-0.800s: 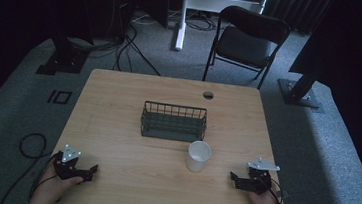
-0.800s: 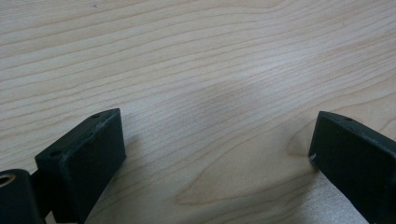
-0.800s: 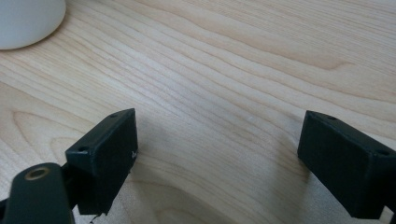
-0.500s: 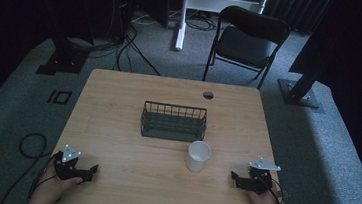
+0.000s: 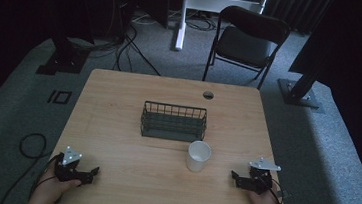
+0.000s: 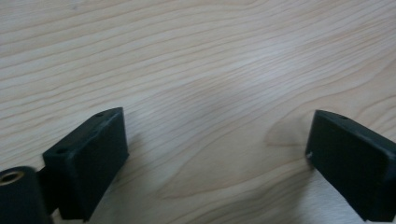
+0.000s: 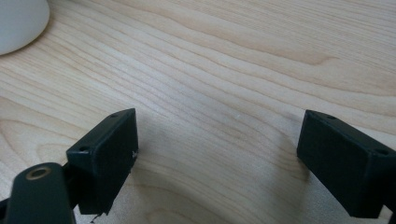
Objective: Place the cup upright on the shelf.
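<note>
In the right gripper view the white cup [image 7: 18, 23] beyond the gripper's left jaw is cut off by the top and left edges, leaving a blurred curve of its base. In the high view the wire basket's [image 5: 173, 122] contents are too dim to tell, and both forearms are cut off at the bottom edge.

High view: fixed above the near edge of the table [image 5: 117, 121], facing forward and down, far enough to take in the whole top. Left gripper view: close over bare wood near the near left corner. Right gripper view: close near the near right corner, sharing the cup [image 7: 18, 21] with the high view [image 5: 199, 155].
</note>
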Demonstrator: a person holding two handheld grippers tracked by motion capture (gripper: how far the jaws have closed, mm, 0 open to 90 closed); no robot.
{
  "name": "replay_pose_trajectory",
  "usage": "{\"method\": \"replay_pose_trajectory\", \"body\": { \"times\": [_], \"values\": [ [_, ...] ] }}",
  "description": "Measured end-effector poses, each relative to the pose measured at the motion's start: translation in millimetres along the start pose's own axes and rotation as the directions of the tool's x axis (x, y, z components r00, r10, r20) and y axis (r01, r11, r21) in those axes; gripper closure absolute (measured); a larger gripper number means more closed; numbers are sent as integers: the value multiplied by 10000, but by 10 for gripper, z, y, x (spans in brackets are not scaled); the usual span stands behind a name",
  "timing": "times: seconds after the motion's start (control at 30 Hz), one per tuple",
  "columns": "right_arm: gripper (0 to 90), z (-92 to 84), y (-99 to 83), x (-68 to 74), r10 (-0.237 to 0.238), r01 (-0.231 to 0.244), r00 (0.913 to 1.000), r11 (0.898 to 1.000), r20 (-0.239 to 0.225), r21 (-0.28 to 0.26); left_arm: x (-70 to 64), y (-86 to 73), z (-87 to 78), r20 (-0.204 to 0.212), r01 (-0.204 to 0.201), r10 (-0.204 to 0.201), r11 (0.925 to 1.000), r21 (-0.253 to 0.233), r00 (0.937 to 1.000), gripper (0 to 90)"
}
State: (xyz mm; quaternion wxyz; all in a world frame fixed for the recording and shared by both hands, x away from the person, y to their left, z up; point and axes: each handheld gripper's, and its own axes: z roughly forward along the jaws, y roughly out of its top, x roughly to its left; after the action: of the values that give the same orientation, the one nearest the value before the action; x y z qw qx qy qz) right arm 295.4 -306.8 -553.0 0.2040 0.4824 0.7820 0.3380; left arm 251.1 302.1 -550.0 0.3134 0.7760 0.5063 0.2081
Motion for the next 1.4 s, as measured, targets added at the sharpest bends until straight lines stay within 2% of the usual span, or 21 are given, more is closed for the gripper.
{"method": "replay_pose_trajectory", "body": {
  "times": [0.07,0.13,0.23,0.33,0.4,0.47,0.63,0.77,0.87,0.93,1.1,1.13,1.27,1.33,1.4],
  "values": [
    [120,0,0,0,-5,5,10000,10000,0,-4,-28,9,10,141,-184,184,9998,-17,9997,62],
    [120,0,0,0,-4,4,10000,10000,-2,-4,-56,29,23,252,-158,159,9999,-29,9996,63],
    [120,0,0,0,0,0,10000,10000,-1,-2,-129,68,50,605,-468,466,9989,22,9971,64],
    [120,0,0,-1,-4,4,10000,10000,0,-3,-184,105,73,625,-575,571,9983,46,9964,63],
    [119,0,0,0,-5,5,10000,10000,3,-2,-251,154,86,401,-1102,1093,9937,210,9932,63],
    [120,0,0,0,0,0,10000,10000,2,0,-306,189,97,437,-1343,1333,9907,206,9901,63],
    [120,0,0,0,0,0,10000,10000,3,-1,-401,256,152,617,-1575,1565,9875,108,9857,63],
    [119,0,0,0,1,-1,10000,10000,3,0,-490,312,216,932,-1822,1798,9831,178,9793,63],
    [120,0,0,0,2,-2,10000,10000,4,0,-562,384,223,1195,-1873,1864,9823,-38,9752,63],
    [119,0,0,0,-1,1,10000,10000,2,-1,-617,427,225,1190,-1974,1982,9802,-189,9729,63],
    [120,0,0,-2,27,-27,10000,10000,31,-4,-772,512,250,1407,-2339,2364,9717,-344,9614,63],
    [120,0,0,-2,25,-25,10000,10000,31,-4,-811,538,251,1494,-2466,2495,9684,-379,9568,63],
    [119,0,0,-2,29,-29,10000,10000,31,-4,-931,629,262,1858,-2589,2652,9642,-578,9461,63],
    [120,1,0,-2,28,-28,10000,10000,31,-4,-1004,683,277,1991,-2778,2851,9585,-643,9376,63],
    [120,0,0,-2,29,-29,10000,10000,31,-4,-1061,721,292,2079,-2864,2951,9555,-712,9326,63]
  ]
}}
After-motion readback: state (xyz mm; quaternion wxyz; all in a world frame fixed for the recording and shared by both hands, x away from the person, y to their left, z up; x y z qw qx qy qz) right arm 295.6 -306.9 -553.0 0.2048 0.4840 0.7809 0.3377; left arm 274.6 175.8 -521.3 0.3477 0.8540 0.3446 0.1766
